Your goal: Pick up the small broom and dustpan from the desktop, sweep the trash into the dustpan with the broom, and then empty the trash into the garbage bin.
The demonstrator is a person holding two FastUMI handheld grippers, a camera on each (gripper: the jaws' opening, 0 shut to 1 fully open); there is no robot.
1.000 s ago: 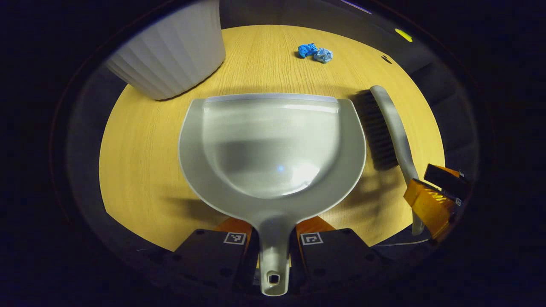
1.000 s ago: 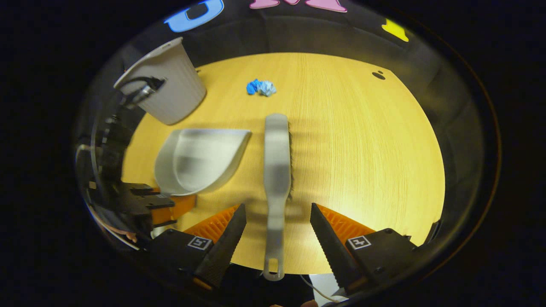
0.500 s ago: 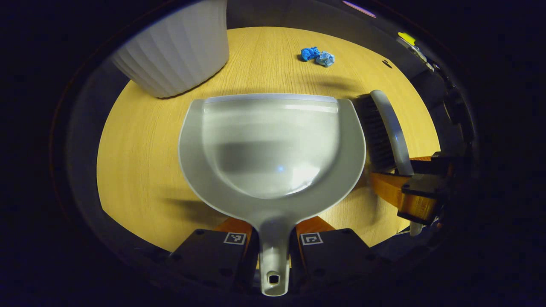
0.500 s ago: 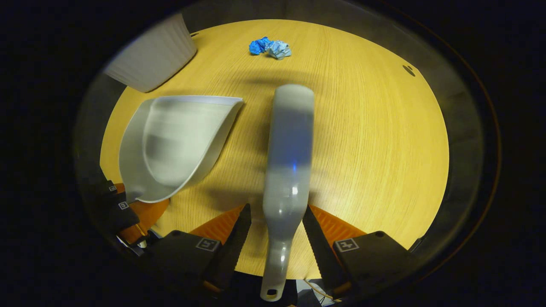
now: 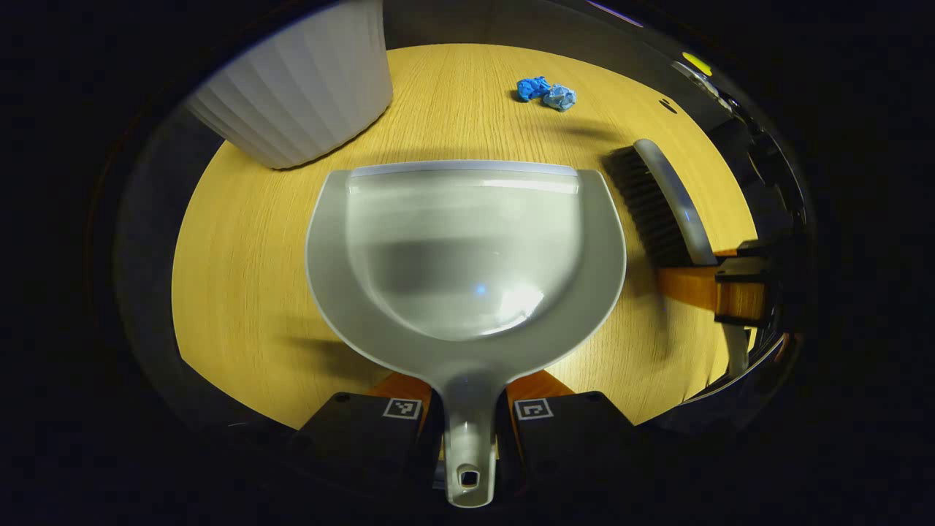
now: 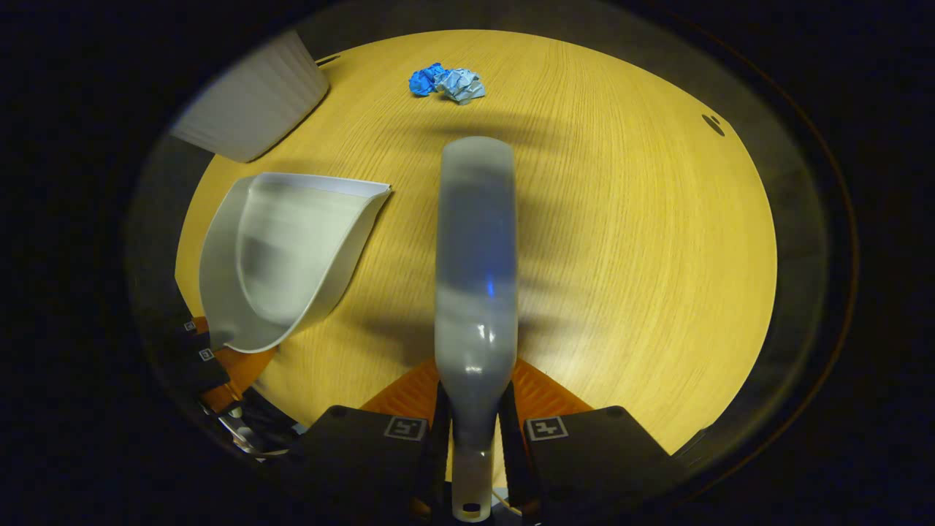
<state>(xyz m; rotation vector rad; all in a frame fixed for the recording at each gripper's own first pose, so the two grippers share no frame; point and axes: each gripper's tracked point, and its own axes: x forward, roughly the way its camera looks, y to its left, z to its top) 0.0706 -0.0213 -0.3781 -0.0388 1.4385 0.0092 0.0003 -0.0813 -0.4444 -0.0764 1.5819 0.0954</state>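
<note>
Two tools are now gripped, so the pick-up part of the task looks done or nearly so. The left hand-held gripper [image 5: 467,431] has its fingers pressed against both sides of the grey dustpan's [image 5: 465,256] handle, with the pan held out in front of it over the wooden tabletop [image 5: 241,248]. The right hand-held gripper [image 6: 473,446] has its fingers closed onto the narrow neck of the small broom [image 6: 475,270], whose grey back faces up and reaches out towards the trash. Whether either tool is clear of the wood or resting on it cannot be told.

The sweeping is not begun, to judge by the crumpled blue paper [image 6: 445,80], which lies on the far part of the tabletop, well apart from both broom and dustpan. The pan itself looks empty. The white ribbed garbage bin [image 5: 299,88] stands at the far left, near the dustpan's front edge. Left to do: bring pan and broom to the paper, brush it in, then tip it into the bin.
</note>
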